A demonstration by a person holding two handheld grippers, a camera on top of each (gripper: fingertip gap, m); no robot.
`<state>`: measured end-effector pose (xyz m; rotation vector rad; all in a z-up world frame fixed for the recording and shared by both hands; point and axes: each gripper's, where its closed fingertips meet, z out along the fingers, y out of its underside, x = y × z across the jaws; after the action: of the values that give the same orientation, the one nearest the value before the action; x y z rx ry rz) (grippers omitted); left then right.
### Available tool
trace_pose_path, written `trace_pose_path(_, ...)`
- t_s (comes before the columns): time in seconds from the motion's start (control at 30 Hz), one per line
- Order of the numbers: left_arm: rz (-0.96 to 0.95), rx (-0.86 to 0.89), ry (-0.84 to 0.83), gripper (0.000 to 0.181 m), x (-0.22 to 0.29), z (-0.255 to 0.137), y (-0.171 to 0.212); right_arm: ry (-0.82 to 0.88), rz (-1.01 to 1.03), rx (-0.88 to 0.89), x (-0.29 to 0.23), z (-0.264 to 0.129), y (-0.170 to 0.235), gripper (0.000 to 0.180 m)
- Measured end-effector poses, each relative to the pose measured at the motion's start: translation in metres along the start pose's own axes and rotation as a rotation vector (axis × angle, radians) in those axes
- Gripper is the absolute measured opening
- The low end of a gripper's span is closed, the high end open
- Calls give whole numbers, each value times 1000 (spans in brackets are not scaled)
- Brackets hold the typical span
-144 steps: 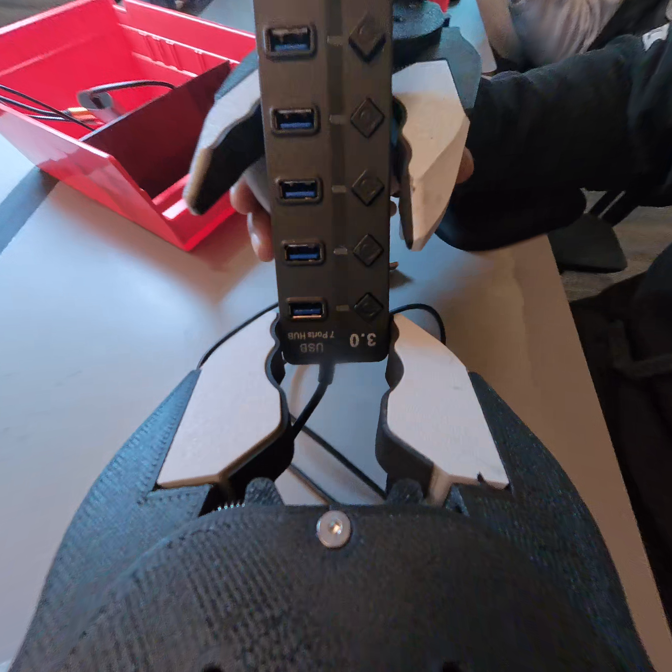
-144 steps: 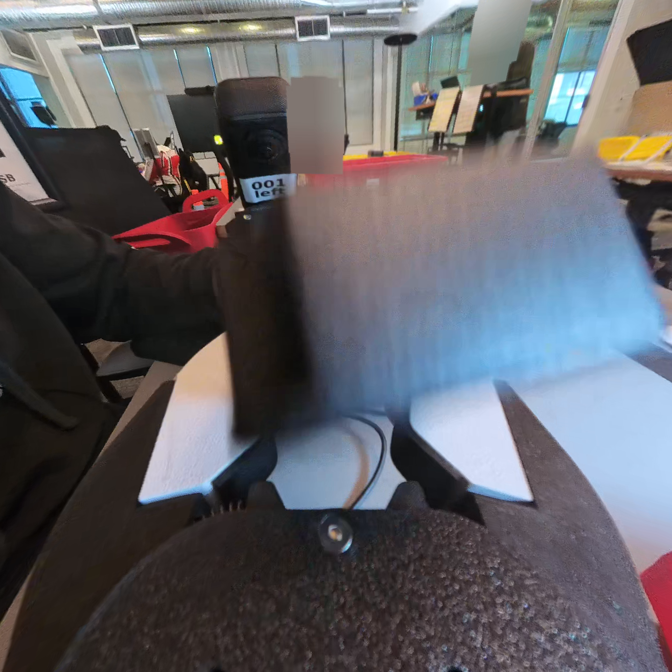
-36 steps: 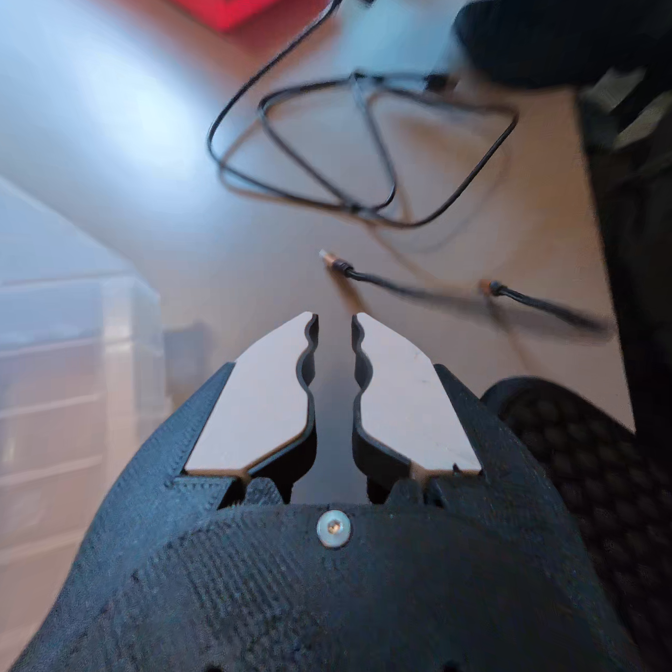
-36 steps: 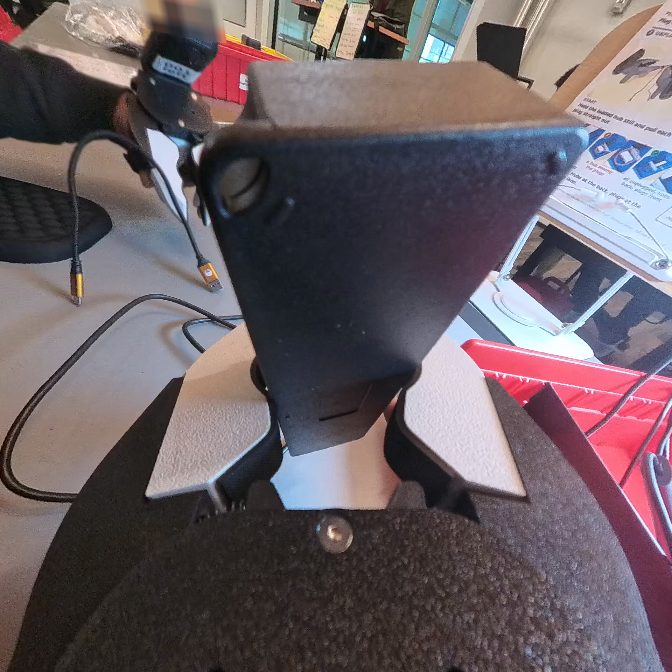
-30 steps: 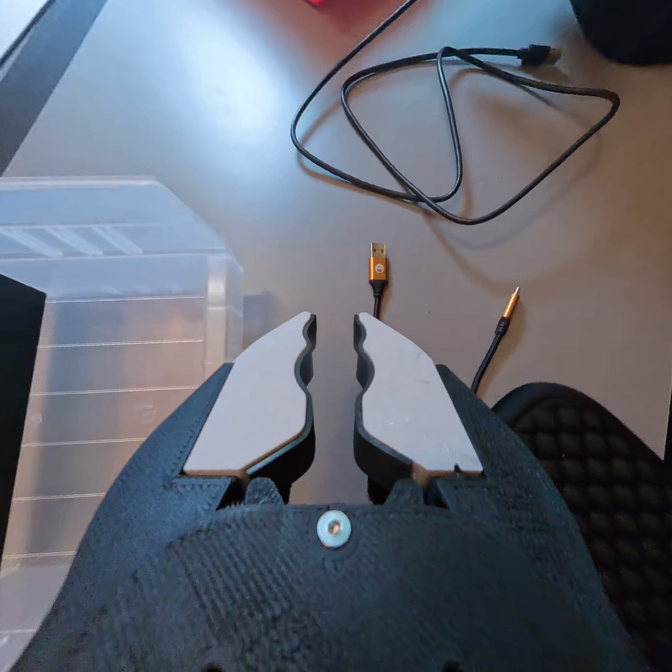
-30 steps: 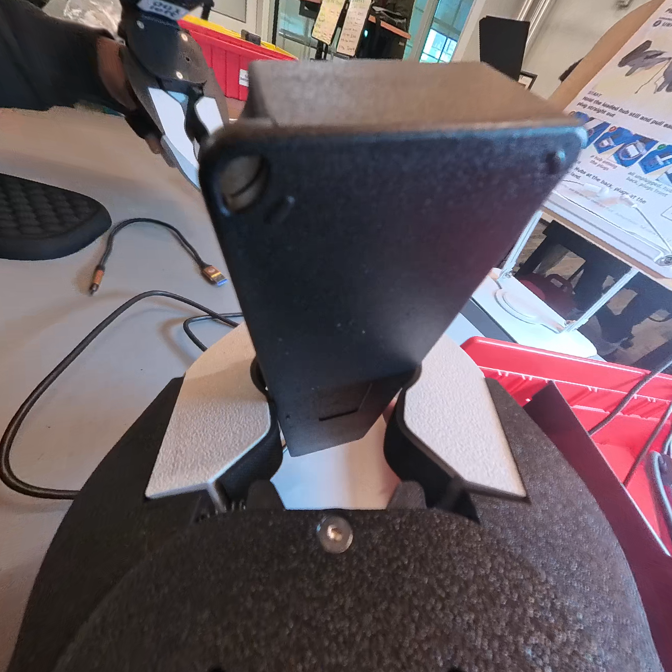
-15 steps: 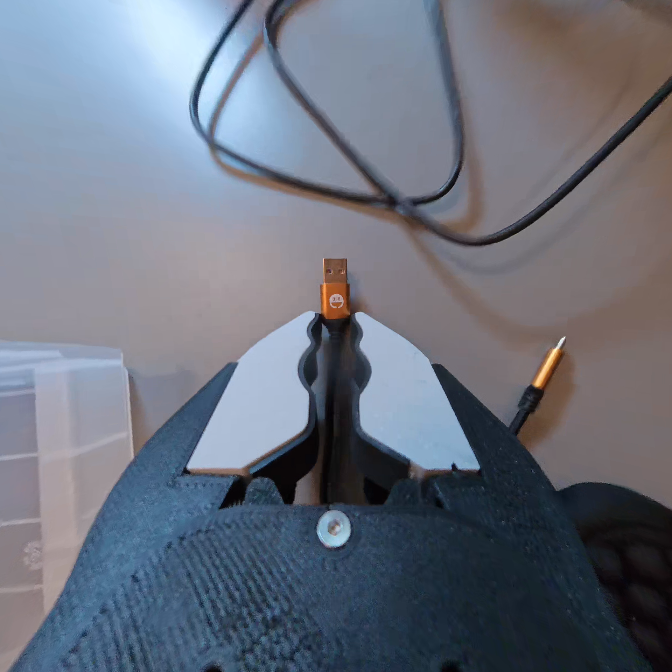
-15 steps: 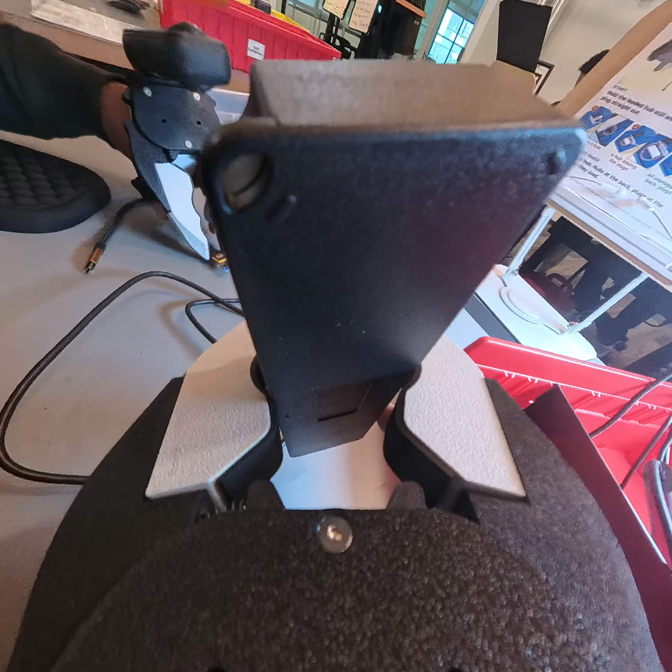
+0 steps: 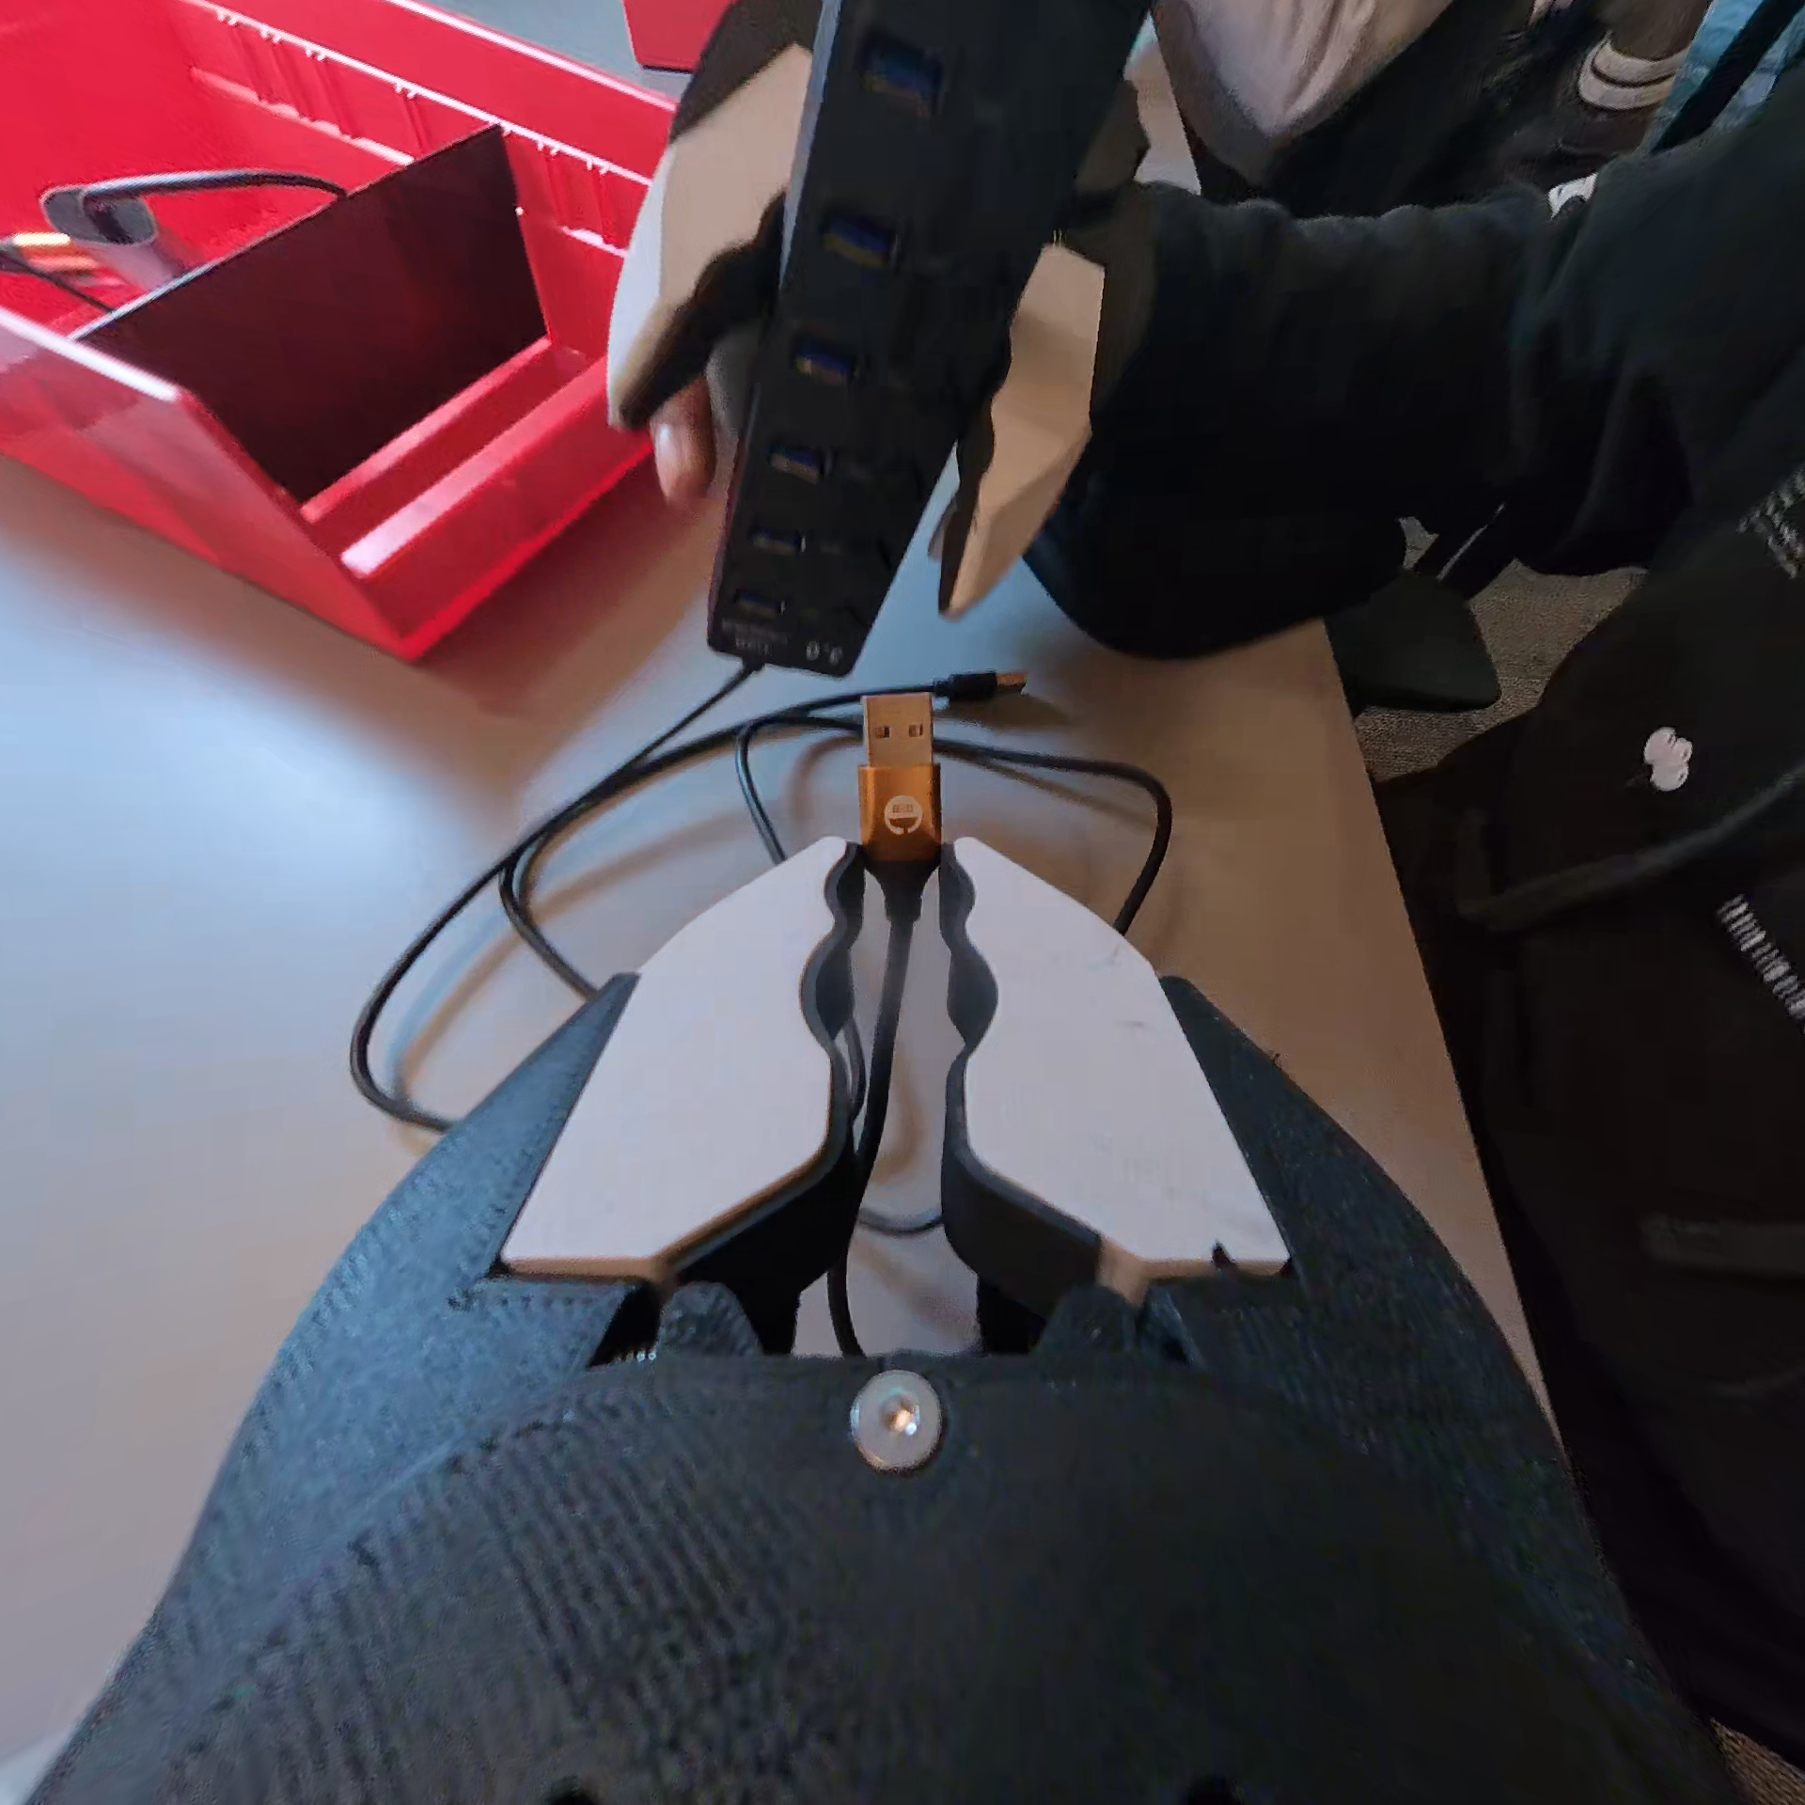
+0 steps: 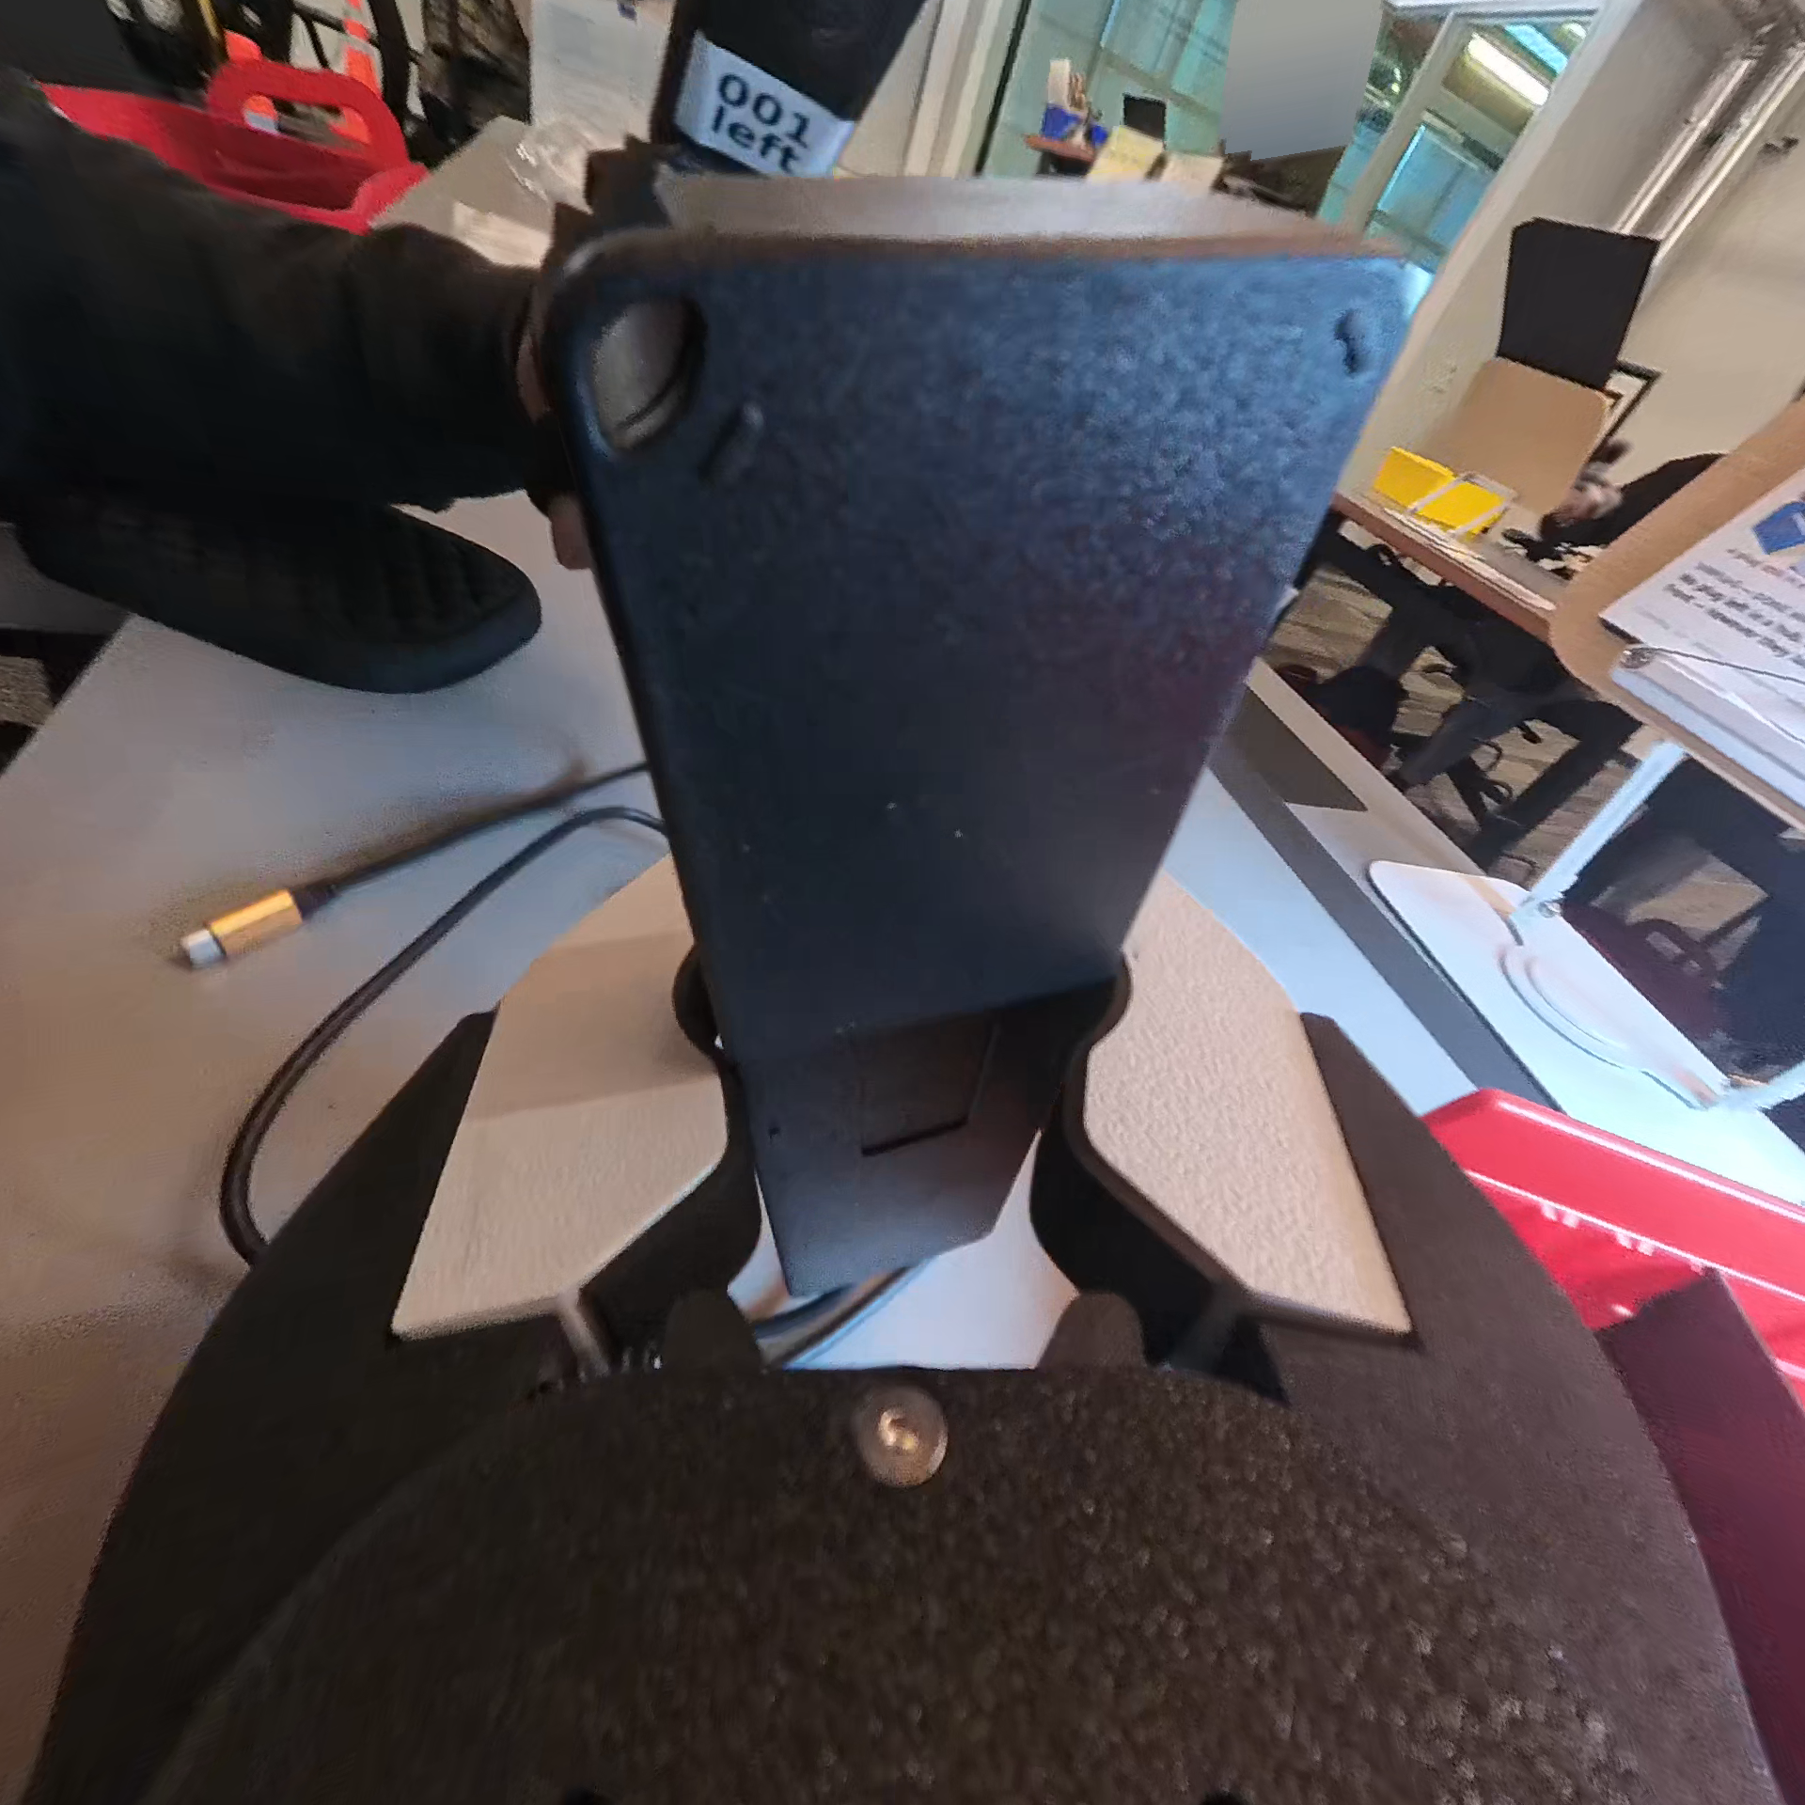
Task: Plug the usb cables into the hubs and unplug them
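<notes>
Orange-sleeved USB plug (image 9: 899, 781) is pinched at the very tips of the left gripper (image 9: 899, 855), its metal end projecting forward past the fingertips and its black cable (image 9: 884, 1026) running back down the narrow gap between the two white fingers (image 9: 703, 1065). The plug is held above the grey table (image 9: 195, 830), just short of the lower end of the black USB hub (image 9: 860, 322), which is not touched by it. The hub is clamped lengthwise by the right gripper (image 10: 899, 1084), whose fingers are closed on its two long edges; in the right wrist view its plain back face (image 10: 938, 635) is turned to the camera, and in the left wrist view its row of blue ports is seen. A loose loop of black cord (image 9: 469, 879) is spread on the table beneath both tools, and a second gold-tipped connector (image 10: 244, 928) is laid flat there. A red bin (image 9: 293, 322) is seen beside the hub.
</notes>
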<state>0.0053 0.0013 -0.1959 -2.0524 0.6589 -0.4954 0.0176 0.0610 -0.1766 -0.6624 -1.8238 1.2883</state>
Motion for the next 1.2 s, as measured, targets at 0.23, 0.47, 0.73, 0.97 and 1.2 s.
trace_pose_path(0.23, 19, -46, 45, 15, 3, 24, -45, -96, 119, 85, -11, 4, -7, 70)
trace_pose_path(0.47, -24, -40, 68, 15, 1, 34, -58, -177, 211, 142, -20, 5, -13, 70)
trace_pose_path(0.73, -88, -30, 113, 15, 2, 34, -54, -241, 270, 174, -27, 6, -17, 70)
trace_pose_path(0.97, -119, -10, 138, 15, 6, 33, -58, -317, 383, 264, -29, 1, -29, 70)
trace_pose_path(1.2, -137, 3, 152, 15, 5, 32, -57, -330, 404, 266, -30, 1, -29, 70)
